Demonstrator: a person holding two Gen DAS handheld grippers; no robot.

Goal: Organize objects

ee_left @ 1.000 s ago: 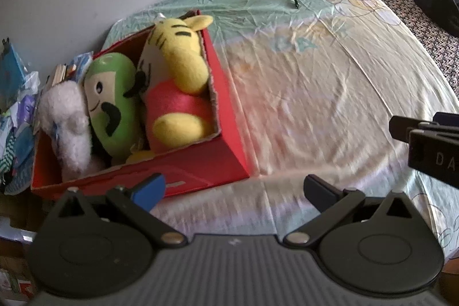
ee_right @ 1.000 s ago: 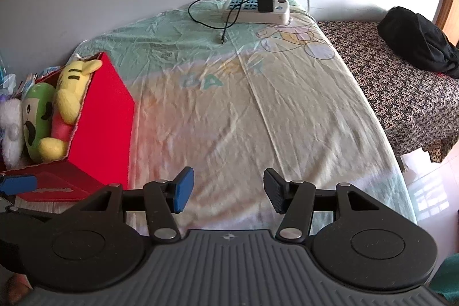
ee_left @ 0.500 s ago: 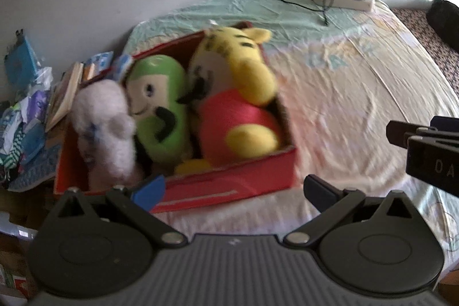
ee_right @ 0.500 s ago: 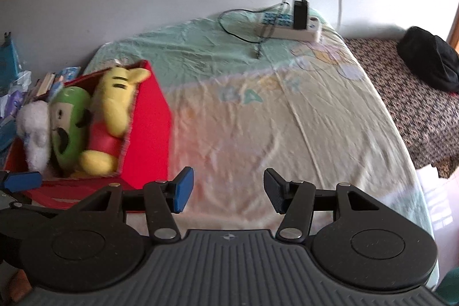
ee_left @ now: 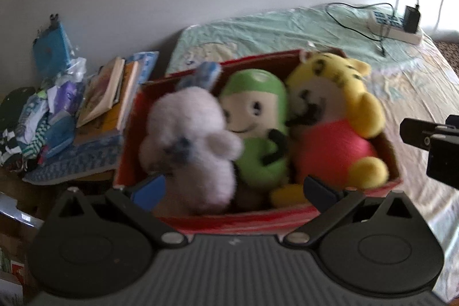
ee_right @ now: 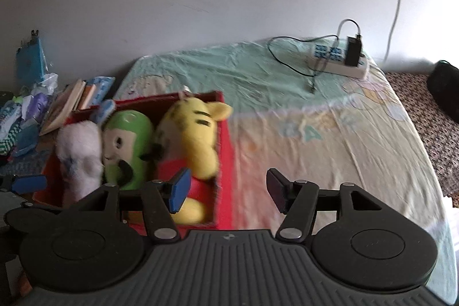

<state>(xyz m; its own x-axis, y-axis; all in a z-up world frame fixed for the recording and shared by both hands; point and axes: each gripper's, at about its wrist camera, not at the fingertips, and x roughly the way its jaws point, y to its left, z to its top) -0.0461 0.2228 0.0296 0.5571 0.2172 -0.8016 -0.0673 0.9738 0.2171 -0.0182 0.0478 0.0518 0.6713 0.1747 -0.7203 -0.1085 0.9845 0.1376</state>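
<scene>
A red cardboard box (ee_left: 258,220) sits at the left end of a bed covered by a pale sheet (ee_right: 330,156). Three plush toys lie packed side by side in it, their long axes running away from the grippers: a white fluffy toy (ee_left: 189,145), a green bean-shaped toy (ee_left: 258,133) and a yellow tiger in a red top (ee_left: 330,128).

The left gripper (ee_left: 233,189) hangs directly in front of the box and just above its near wall, jaws wide apart and holding nothing; the white toy and the green toy show between its fingertips, untouched.

The right gripper (ee_right: 228,189) is also empty, and its jaws have just been opening wider. The box lies to its left: its left fingertip overlaps the tiger's red body, while its right fingertip is over bare sheet.

Judging from this, the left gripper is nearer and better lined up with the toys; the right would have to shift leftward to reach them.
</scene>
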